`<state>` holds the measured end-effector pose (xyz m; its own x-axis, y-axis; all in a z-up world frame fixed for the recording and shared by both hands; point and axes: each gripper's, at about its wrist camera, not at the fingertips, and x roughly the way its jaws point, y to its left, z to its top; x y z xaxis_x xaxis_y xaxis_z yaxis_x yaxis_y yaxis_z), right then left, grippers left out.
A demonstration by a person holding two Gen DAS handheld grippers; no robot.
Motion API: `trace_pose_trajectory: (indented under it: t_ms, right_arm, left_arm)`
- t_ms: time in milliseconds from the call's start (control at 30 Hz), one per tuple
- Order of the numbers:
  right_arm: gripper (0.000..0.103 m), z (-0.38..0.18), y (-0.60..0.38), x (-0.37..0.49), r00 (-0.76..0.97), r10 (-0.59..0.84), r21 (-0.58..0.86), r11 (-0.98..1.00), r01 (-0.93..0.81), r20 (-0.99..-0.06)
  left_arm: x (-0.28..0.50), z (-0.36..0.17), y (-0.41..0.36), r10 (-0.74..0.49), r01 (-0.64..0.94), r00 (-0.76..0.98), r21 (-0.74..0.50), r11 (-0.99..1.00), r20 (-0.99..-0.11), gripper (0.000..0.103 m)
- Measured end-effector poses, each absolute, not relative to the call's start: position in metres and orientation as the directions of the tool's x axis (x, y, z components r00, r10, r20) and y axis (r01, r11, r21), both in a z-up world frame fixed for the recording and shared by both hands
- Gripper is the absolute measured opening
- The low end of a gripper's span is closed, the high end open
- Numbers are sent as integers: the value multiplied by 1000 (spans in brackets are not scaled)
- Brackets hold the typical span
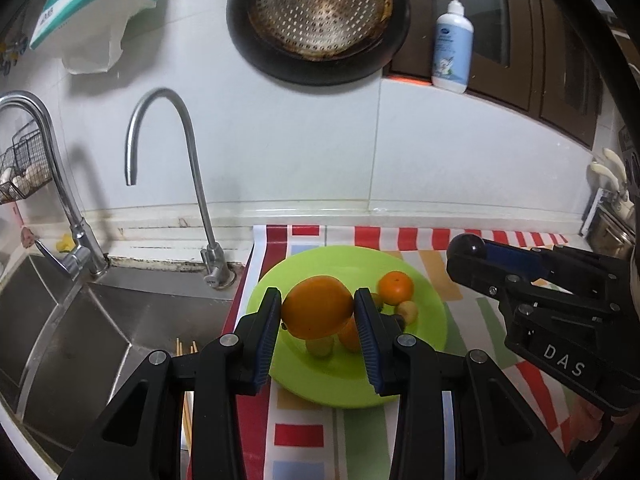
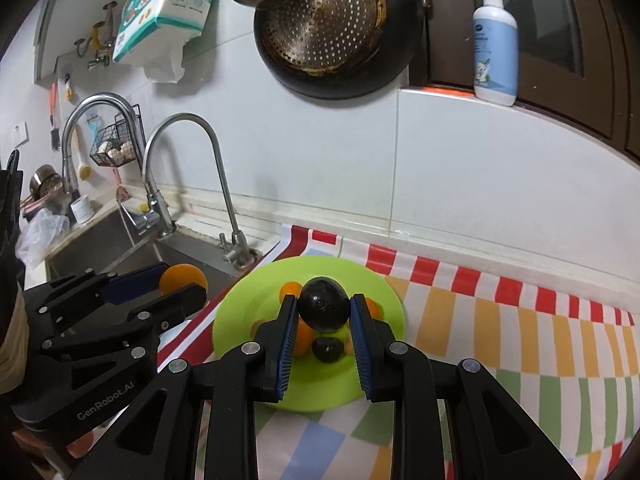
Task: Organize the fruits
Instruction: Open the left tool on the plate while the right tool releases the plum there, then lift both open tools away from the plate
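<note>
My left gripper (image 1: 318,295) is shut on a large orange (image 1: 316,314), held above the near left part of a lime-green plate (image 1: 320,388). On the plate lie a small orange (image 1: 395,288) and small yellowish fruits (image 1: 408,312). My right gripper (image 2: 324,300) is shut on a dark round fruit (image 2: 324,305), also above the green plate (image 2: 240,316). A second dark fruit (image 2: 327,349) and oranges (image 2: 291,290) rest on the plate below it. Each gripper shows in the other's view: the right gripper (image 1: 470,254) at the right, the left gripper (image 2: 182,280) at the left.
The plate sits on a striped, colourful cloth (image 1: 472,308) beside a steel sink (image 1: 80,340) with two taps (image 1: 192,168) and chopsticks (image 1: 186,348). A soap bottle (image 1: 452,48) stands on the ledge, and a pan with a strainer (image 1: 316,20) hangs on the wall.
</note>
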<state>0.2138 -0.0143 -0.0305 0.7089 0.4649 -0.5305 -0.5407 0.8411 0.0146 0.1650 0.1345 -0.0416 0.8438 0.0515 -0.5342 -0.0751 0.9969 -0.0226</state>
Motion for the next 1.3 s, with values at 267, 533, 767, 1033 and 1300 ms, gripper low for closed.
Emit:
trace_pose_trajectory:
  t_ms: [267, 533, 767, 1033, 1300]
  right_arm:
    - [27, -44, 2, 245, 689, 462, 5, 833, -554, -559]
    - [27, -65, 18, 276, 663, 446, -9, 826, -564, -602]
    - [27, -83, 26, 301, 633, 434, 2, 825, -565, -641]
    - [40, -88, 26, 308, 630, 423, 14, 837, -547, -651]
    - [44, -83, 12, 296, 649, 404, 13, 855, -519, -645]
  left_arm:
    - [191, -58, 144, 55, -80, 822, -20, 997, -566, 37]
    - [218, -78, 153, 51, -76, 798, -16, 997, -600, 37]
    - [237, -93, 156, 30, -56, 777, -21, 998, -629, 37]
    - [239, -95, 156, 26, -55, 775, -26, 998, -632, 44]
    - [221, -85, 151, 47, -70, 784, -13, 997, -620, 49]
